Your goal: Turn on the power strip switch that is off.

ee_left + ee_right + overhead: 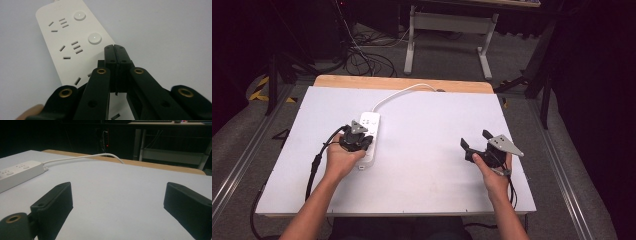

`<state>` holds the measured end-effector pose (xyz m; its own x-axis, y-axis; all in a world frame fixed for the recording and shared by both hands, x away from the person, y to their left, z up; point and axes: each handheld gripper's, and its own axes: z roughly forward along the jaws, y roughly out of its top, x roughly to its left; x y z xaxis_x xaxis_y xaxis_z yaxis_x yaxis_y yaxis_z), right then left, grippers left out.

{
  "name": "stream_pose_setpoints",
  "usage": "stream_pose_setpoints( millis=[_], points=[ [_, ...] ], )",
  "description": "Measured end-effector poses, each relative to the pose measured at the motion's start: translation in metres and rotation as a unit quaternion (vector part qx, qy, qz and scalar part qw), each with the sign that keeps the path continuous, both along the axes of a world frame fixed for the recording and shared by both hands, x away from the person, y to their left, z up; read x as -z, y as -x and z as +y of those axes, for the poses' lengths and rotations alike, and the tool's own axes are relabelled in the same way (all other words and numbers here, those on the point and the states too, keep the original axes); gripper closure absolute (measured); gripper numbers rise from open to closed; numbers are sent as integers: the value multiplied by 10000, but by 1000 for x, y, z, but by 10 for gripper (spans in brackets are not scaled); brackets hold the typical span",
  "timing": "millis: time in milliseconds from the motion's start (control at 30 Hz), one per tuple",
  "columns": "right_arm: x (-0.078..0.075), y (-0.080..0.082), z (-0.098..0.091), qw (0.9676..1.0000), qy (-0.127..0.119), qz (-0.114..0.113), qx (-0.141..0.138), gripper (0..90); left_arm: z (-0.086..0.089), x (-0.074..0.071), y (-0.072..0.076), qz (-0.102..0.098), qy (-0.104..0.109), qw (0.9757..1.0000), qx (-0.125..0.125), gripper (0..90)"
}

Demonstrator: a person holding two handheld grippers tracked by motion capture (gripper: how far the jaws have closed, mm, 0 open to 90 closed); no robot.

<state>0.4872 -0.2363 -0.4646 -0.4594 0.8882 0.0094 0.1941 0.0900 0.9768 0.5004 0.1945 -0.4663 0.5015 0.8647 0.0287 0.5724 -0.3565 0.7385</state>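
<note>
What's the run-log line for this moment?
left gripper: shut, over power strip | right gripper: open, empty, above white board | cord: trails off far edge

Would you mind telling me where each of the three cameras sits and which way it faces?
High view: above the person's side, looking forward and down on the table; both forearms, left gripper, right gripper.
Left gripper view: on the left gripper, looking down its shut jaws at the power strip.
Right gripper view: on the right gripper, looking level across the table, jaws open.
Shared: the power strip and its cable.
</note>
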Motion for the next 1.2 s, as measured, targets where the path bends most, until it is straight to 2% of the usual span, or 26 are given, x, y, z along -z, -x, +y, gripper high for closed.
stream_pose_setpoints(
  millis=[1100, 1200],
  points=[
    [-1, 1, 0, 10000, -36, -13, 22, 91, 1, 1, 1, -17, 94, 9999, -35, 900],
    [-1, 1, 1, 10000, -32, 0, 22, 91, 0, 2, 1, -74, 58, 9999, -55, 900]
  ],
)
